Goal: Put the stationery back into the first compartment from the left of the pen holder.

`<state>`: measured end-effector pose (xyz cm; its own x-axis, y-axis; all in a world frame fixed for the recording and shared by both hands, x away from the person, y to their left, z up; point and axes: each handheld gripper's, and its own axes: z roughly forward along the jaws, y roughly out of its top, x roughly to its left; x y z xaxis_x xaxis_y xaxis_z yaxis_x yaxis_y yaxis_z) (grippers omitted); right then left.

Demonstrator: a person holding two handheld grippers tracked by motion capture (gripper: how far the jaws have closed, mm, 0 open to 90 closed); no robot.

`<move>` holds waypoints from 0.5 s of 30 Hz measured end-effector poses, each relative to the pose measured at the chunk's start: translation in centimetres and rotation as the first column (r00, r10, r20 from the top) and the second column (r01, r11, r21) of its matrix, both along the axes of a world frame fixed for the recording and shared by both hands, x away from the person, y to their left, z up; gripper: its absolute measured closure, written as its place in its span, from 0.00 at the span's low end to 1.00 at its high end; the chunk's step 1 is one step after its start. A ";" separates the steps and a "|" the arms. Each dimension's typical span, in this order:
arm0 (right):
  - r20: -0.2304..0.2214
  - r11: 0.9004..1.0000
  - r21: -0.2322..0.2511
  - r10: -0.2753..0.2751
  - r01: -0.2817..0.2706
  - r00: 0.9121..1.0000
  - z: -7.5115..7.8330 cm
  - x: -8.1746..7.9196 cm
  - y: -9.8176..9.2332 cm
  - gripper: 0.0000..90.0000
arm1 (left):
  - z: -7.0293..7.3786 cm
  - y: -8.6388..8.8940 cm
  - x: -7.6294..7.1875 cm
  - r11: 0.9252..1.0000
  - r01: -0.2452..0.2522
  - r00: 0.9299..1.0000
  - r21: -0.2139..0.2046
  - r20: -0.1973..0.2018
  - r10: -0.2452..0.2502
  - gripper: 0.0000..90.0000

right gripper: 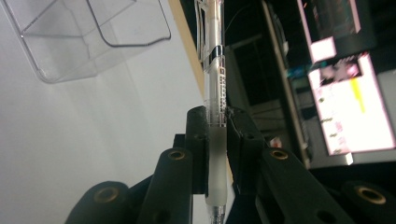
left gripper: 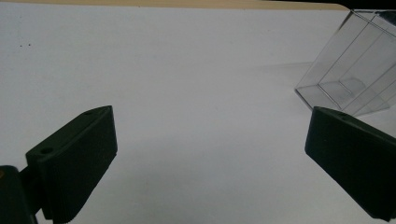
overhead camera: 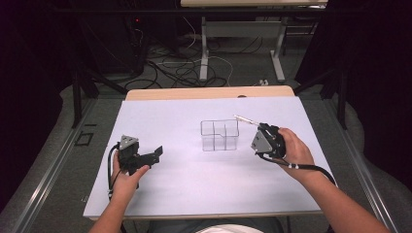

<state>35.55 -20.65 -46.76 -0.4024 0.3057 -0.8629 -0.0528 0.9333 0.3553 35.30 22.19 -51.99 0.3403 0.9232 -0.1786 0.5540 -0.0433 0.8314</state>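
Note:
A clear plastic organizer [overhead camera: 219,135] with inner dividers stands near the middle of the white table cover [overhead camera: 184,174]. To its right, my right gripper [overhead camera: 262,130] is shut on a clear pen [overhead camera: 245,119], whose tip points toward the organizer's far right corner. In the right gripper view the pen [right gripper: 216,88] stands clamped between both pads, with the organizer [right gripper: 88,37] at the upper left. My left gripper [overhead camera: 154,154] rests at the left of the table, jaws spread wide with nothing between them. In the left gripper view its fingertips [left gripper: 79,149] frame bare white cover, and the organizer [left gripper: 355,74] sits at the upper right.
The table's wooden far edge [overhead camera: 209,92] shows beyond the white cover. Past it are cables on the floor [overhead camera: 180,68] and another table's legs [overhead camera: 204,53]. A lit screen [right gripper: 345,93] shows at the right in the right gripper view.

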 end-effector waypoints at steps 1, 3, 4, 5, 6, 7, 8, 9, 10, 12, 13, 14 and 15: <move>0.020 1.000 -0.004 0.029 -0.029 0.999 -0.1 -0.1 0.2 0.89 | 0.0 0.0 0.0 1.000 0.003 1.000 0.000 0.005 -0.003 0.02; 0.049 0.997 -0.066 0.051 -0.047 0.998 -0.1 -0.6 0.8 0.89 | 0.1 -0.1 0.0 1.000 0.006 1.000 -0.006 0.007 -0.006 0.02; 0.072 0.994 -0.074 0.084 -0.079 0.994 -0.3 -0.7 1.1 0.89 | 0.2 -0.1 0.0 1.000 0.012 1.000 -0.002 0.005 -0.012 0.02; 0.086 0.990 -0.104 0.102 -0.093 0.991 -0.2 -1.0 1.4 0.89 | 0.2 -0.2 0.0 1.000 0.018 1.000 0.000 0.004 -0.018 0.02; 0.096 0.984 -0.138 0.126 -0.112 0.987 -0.2 -1.2 1.7 0.89 | 0.2 -0.2 0.0 1.000 0.024 1.000 0.004 0.003 -0.024 0.02; 0.110 0.979 -0.155 0.151 -0.133 0.982 -0.3 -1.4 2.0 0.89 | 0.2 -0.3 0.0 0.999 0.032 0.999 0.007 0.002 -0.032 0.02; 0.113 0.970 -0.185 0.181 -0.159 0.977 -0.3 -1.6 2.4 0.89 | 0.2 -0.3 0.0 0.999 0.035 0.999 0.007 0.003 -0.035 0.02; 0.117 0.968 -0.187 0.192 -0.168 0.974 -0.5 -1.9 2.7 0.89 | 0.2 -0.4 -0.1 0.999 0.041 0.999 0.006 0.000 -0.041 0.02; 0.120 0.956 -0.226 0.216 -0.185 0.969 -0.4 -2.1 3.1 0.89 | 0.3 -0.4 -0.1 0.999 0.049 0.999 0.008 0.002 -0.049 0.02; 0.119 0.948 -0.234 0.250 -0.218 0.961 -0.6 -2.6 3.7 0.89 | 0.4 -0.5 -0.1 0.998 0.059 0.998 0.003 0.003 -0.059 0.02; 0.119 0.934 -0.263 0.279 -0.241 0.953 -0.7 -2.9 4.1 0.89 | 0.4 -0.5 -0.2 0.998 0.064 0.998 0.005 0.004 -0.064 0.02; 0.111 0.910 -0.310 0.322 -0.275 0.940 -0.8 -3.2 4.7 0.89 | 0.5 -0.6 -0.2 0.998 0.069 0.998 0.005 0.008 -0.069 0.02; 0.111 0.910 -0.310 0.322 -0.275 0.940 -0.8 -3.2 4.7 0.89 | 0.5 -0.7 -0.2 0.997 0.071 0.997 0.008 0.006 -0.071 0.02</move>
